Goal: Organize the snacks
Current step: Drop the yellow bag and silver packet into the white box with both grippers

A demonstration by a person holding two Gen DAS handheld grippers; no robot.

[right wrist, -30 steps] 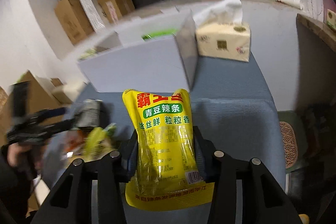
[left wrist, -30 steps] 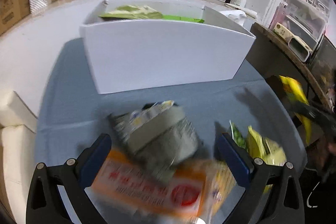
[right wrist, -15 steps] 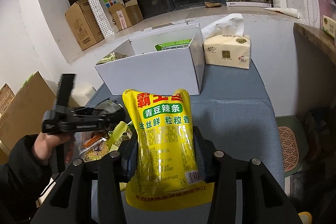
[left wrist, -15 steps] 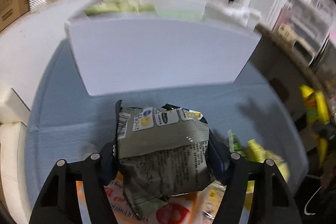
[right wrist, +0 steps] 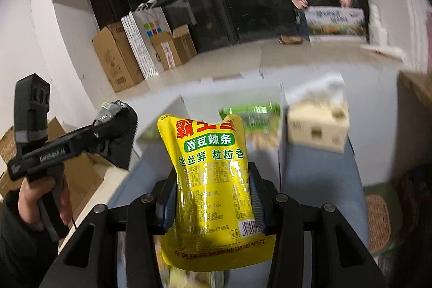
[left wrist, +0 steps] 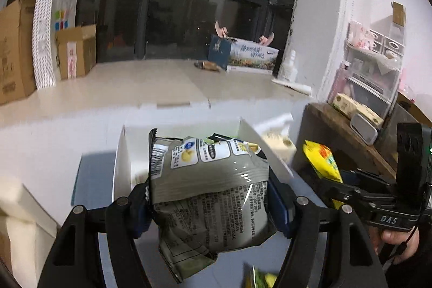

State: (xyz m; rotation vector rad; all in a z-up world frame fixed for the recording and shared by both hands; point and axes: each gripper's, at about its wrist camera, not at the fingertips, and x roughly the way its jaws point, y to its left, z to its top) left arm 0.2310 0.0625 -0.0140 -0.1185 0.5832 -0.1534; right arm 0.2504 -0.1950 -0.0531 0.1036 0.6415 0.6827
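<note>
Gripping grey bag (left wrist: 210, 193) – left tool (left wrist: 210, 204), yellow pouch (right wrist: 213, 180) – right tool (right wrist: 213, 204), white box (left wrist: 121, 153) ahead

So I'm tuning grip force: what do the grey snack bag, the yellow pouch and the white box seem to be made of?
Grey snack bag: glossy plastic film, likely; it shows creases and glare spots.
Yellow pouch: shiny printed plastic film, with wrinkled highlights.
White box: probably matte cardboard, with thin flat walls.

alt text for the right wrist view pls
The right gripper holds a yellow snack pouch upright between its fingers, in front of a white box holding a green packet. At left, a hand holds the left gripper; a tissue box stands right.
</note>
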